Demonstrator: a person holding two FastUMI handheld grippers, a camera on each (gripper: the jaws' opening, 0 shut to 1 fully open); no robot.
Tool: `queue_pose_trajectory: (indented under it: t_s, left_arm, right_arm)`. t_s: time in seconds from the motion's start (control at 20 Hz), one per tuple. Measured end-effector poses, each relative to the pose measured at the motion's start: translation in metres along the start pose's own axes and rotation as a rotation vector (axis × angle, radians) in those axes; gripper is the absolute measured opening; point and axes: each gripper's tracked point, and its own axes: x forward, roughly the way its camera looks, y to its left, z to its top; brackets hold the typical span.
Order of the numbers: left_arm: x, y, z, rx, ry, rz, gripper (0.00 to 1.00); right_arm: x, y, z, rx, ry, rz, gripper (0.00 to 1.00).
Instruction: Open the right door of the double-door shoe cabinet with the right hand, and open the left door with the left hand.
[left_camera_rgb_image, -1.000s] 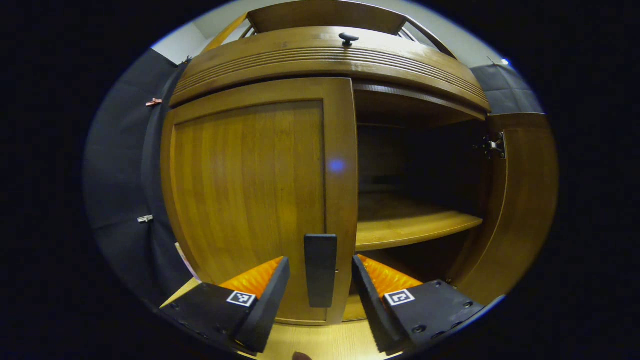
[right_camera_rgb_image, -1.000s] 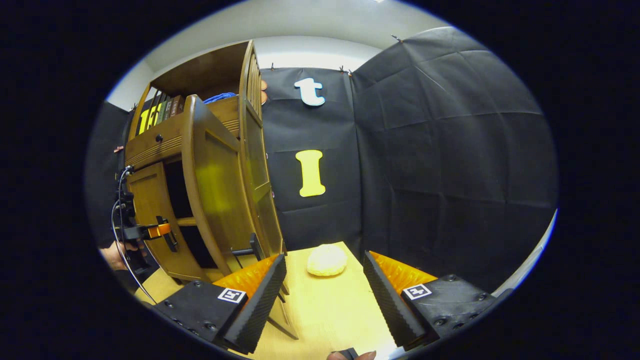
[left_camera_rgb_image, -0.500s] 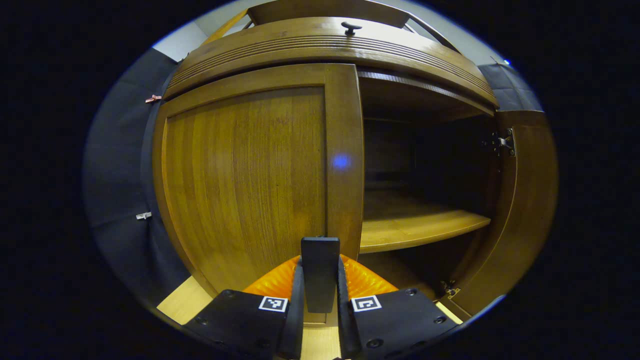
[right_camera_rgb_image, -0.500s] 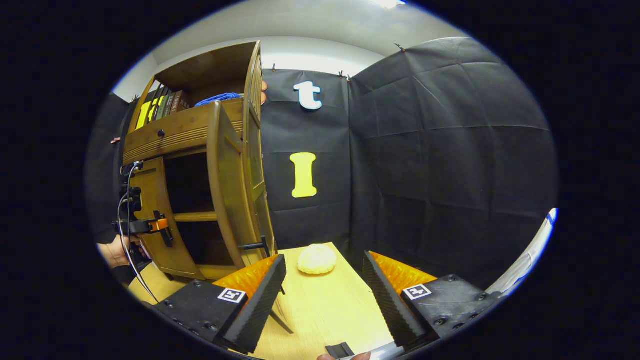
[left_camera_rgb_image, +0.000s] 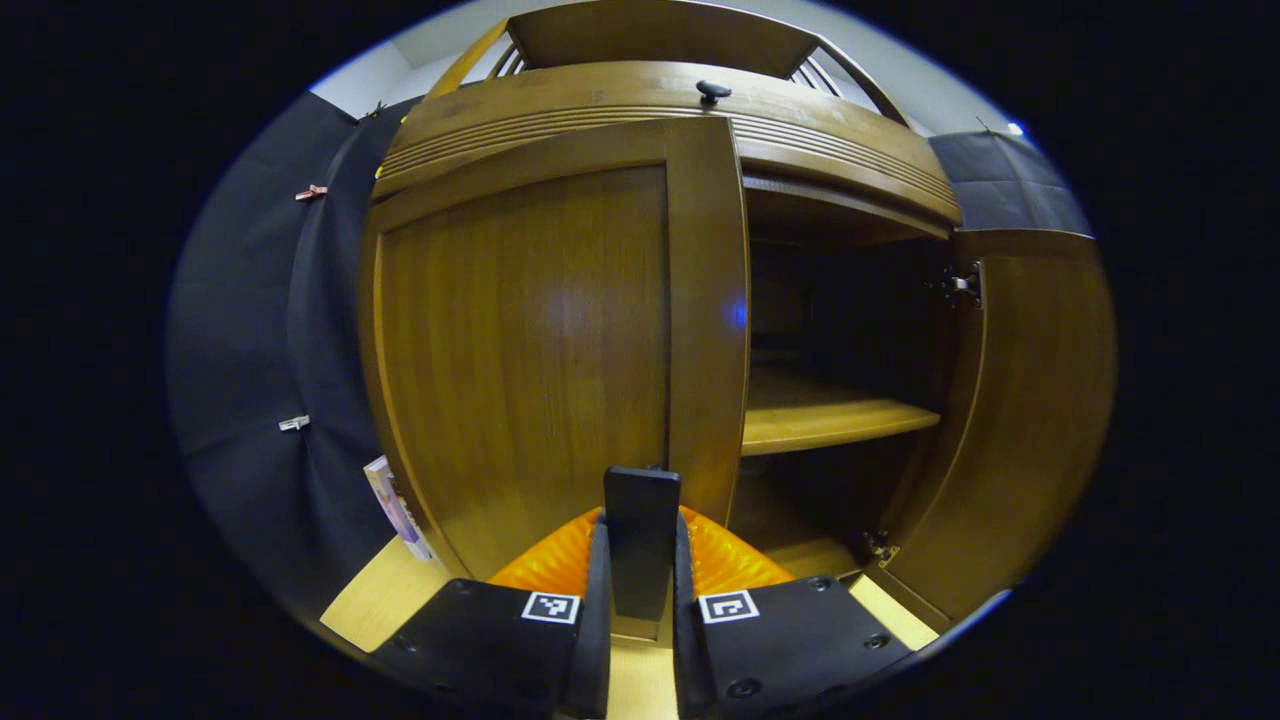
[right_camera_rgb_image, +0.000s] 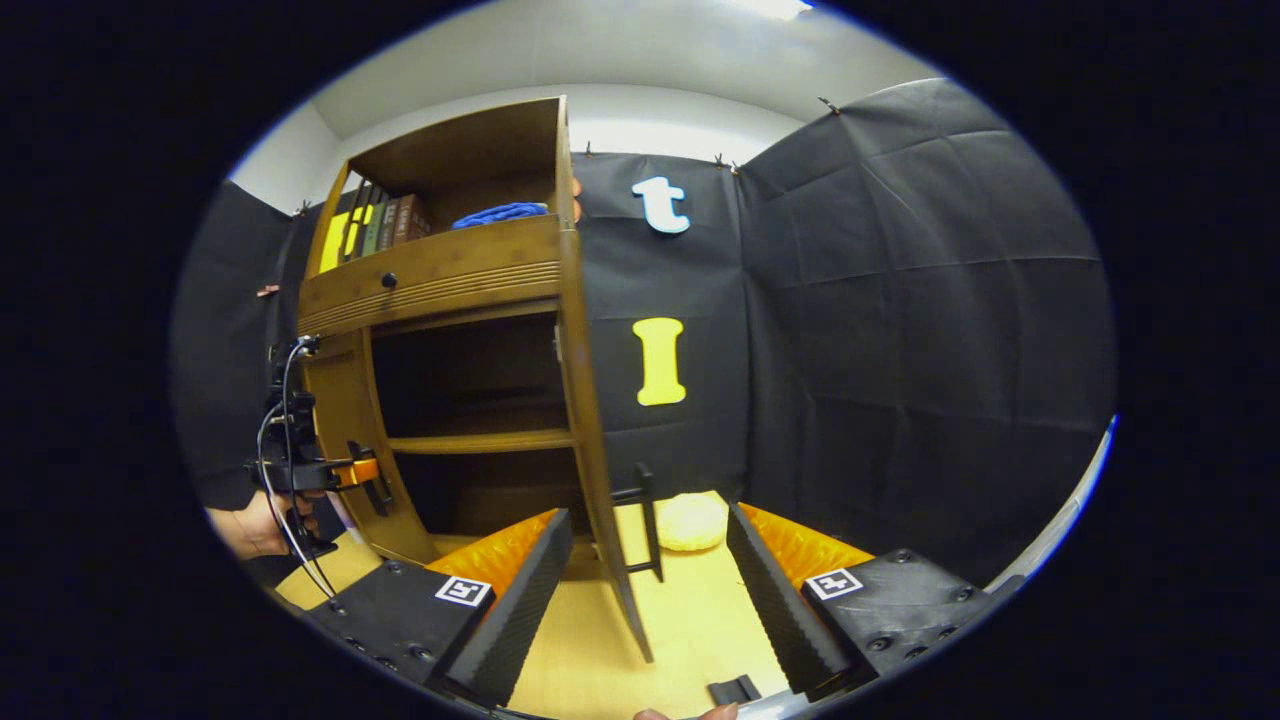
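Now my left gripper (left_camera_rgb_image: 640, 560) is clamped on the left door's handle (left_camera_rgb_image: 642, 520), that left door (left_camera_rgb_image: 530, 340) just ajar. My right gripper (right_camera_rgb_image: 648, 580) hangs spread and empty near the right door (right_camera_rgb_image: 590, 420), which stands swung wide on the shoe cabinet (right_camera_rgb_image: 440, 280).

Left gripper view: lower end of the left door handle (left_camera_rgb_image: 641, 540) hidden between the gripper's fingers (left_camera_rgb_image: 598, 590); the door's (left_camera_rgb_image: 530, 350) bottom edge is covered by the gripper body. Back of the cabinet interior (left_camera_rgb_image: 840, 320) too dark to make out. Thin item (left_camera_rgb_image: 398, 508) beside the cabinet mostly hidden behind the door, unidentifiable.

Right gripper view: hand (right_camera_rgb_image: 250, 520) holding the far gripper (right_camera_rgb_image: 365, 478) cut by the picture edge. Book spines (right_camera_rgb_image: 375, 222) on the top shelf too small to read. Blue object (right_camera_rgb_image: 498, 213) partly behind the shelf front; kind unclear. Small dark piece (right_camera_rgb_image: 733, 689) at the bottom edge, cut off.
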Motion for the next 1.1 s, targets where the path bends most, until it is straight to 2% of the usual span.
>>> queue_pose_trajectory:
  t_s: [0.45,0.7,0.9,1.1]
  left_arm:
    - [-0.079,0.049,-0.016,-0.011,0.002,-0.009,0.29]
    - [-0.112,0.084,-0.023,-0.009,-0.005,-0.004,0.25]
    - [-0.133,0.116,-0.028,-0.044,-0.018,0.0,0.2]
    - [-0.145,0.143,-0.031,-0.058,-0.026,-0.051,0.17]
  right_arm:
    - [0.005,0.083,-0.014,-0.037,0.016,0.102,1.0]
    - [0.006,0.126,-0.025,-0.027,0.026,0.139,0.98]
    - [0.003,0.158,-0.036,-0.017,0.043,0.166,1.0]
    - [0.005,0.186,-0.042,0.01,0.053,0.183,1.0]
